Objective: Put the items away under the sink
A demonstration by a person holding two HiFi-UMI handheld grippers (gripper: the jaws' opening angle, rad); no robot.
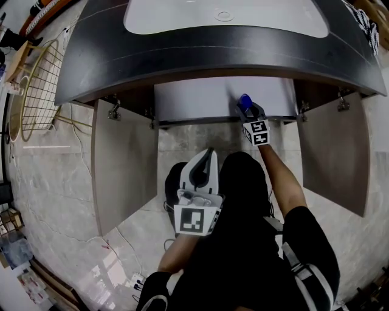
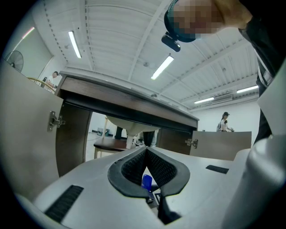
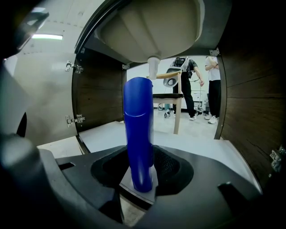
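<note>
Right gripper: clamped on blue bottle, bottle upright
Left gripper: jaws together, nothing held
Cabinet: under sink, doors open

The head view looks steeply down from above the person onto the counter and the open cabinet below it. The camera on the left tool sits low and farther back, tilted up toward the ceiling. The camera on the right tool sits at the cabinet's mouth, facing level through it. All three share the cabinet and the blue bottle.
</note>
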